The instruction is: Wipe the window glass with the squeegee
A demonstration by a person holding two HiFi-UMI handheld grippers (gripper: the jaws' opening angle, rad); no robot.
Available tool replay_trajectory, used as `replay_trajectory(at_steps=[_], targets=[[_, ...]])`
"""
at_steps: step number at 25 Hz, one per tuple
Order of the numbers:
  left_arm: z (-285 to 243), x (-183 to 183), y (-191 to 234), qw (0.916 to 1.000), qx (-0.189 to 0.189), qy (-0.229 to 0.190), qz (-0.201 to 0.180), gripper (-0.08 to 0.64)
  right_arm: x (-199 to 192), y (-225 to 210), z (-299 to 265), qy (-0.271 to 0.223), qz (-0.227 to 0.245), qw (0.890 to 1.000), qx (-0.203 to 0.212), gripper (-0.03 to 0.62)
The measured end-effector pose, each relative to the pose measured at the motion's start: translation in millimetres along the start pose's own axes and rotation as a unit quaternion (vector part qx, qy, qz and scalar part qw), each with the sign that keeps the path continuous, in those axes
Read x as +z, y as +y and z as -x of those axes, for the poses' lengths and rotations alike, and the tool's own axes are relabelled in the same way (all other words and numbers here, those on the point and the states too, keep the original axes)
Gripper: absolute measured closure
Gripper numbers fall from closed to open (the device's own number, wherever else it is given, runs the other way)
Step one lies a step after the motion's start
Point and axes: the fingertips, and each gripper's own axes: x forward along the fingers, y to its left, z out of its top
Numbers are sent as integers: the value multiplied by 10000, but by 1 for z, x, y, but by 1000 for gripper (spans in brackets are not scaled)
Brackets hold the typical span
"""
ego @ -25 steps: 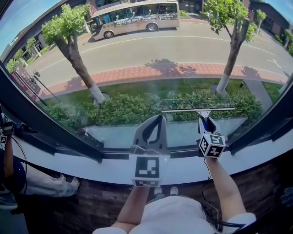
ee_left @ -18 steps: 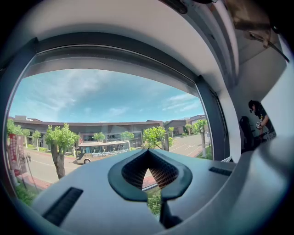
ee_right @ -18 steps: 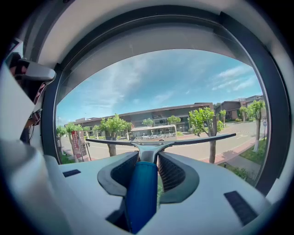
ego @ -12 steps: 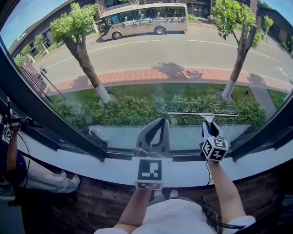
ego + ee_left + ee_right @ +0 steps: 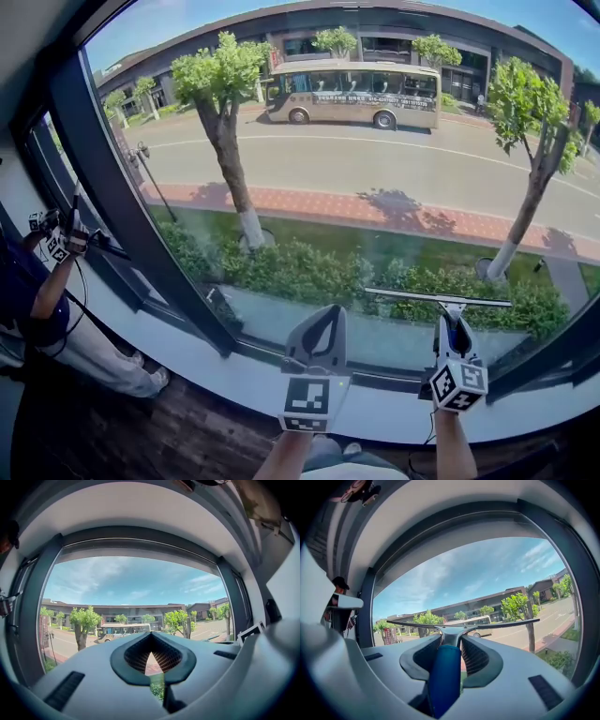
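Your right tool (image 5: 451, 649) is closed on the blue handle of the squeegee (image 5: 439, 298), with the blade level across the lower right part of the glass (image 5: 375, 187), just above the sill (image 5: 234, 384). No view settles whether the rubber edge is pressed to the pane or held just off it. Your left tool (image 5: 152, 656) is up beside it, well clear of the blade, its tips together with nothing in them. This looks like a wiping pass in hand low on the window, with most of the pane above and to the left untouched by the blade as it lies now. The next stroke calls for the whole edge flat on the glass, even pressure from end to end, and a straight pull without tipping one end. Keep the empty tool out of the blade's path. As for writing, the bus (image 5: 354, 94) across the road carries a line of lettering along its side, too small to read, and the cubes on your tools show only square black-and-white patterns.
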Motion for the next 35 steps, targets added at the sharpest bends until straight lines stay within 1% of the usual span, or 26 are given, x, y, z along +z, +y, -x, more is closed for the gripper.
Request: replay_trajectory(at_steps=[4,7,9,12,14,16,18,20,22,24,27,29,31,35], targets=[[2,10,9,9998,167,-120,39,558,58,34,0,-564,325,9974,320,456],[10,12,15,9995,161,-270,7,558,93,62,6,-949,622,9927,410,456],[15,15,30,9992,147,-374,-19,558,118,88,6,-1203,745,9888,481,456],[13,33,66,9982,61,-580,-130,558,178,134,-9,-1775,860,9783,635,456],[11,44,90,9973,-53,-718,-143,558,223,162,-21,-2162,946,9696,649,456],[11,47,113,9970,-177,-744,-110,558,264,185,-30,-2454,1087,9613,618,456],[11,45,133,9968,-281,-735,-99,558,303,206,-38,-2631,1297,9543,573,456],[8,45,153,9962,-377,-773,-155,558,339,226,-46,-2771,1489,9480,479,456],[6,51,173,9945,-522,-892,-194,558,373,247,-59,-2853,1540,9453,367,456],[9,57,185,9931,-656,-953,-186,558,403,264,-71,-2864,1412,9472,301,456],[9,63,195,9907,-919,-966,-266,558,442,271,-85,-2848,1043,9528,114,456],[8,65,202,9894,-1043,-969,-282,558,468,279,-93,-2838,1061,9529,-88,456],[6,65,209,9896,-1086,-925,-182,558,493,286,-100,-2815,1143,9524,-255,456],[-2,67,217,9893,-1097,-937,-215,558,536,297,-114,-2750,1092,9545,-382,456]])
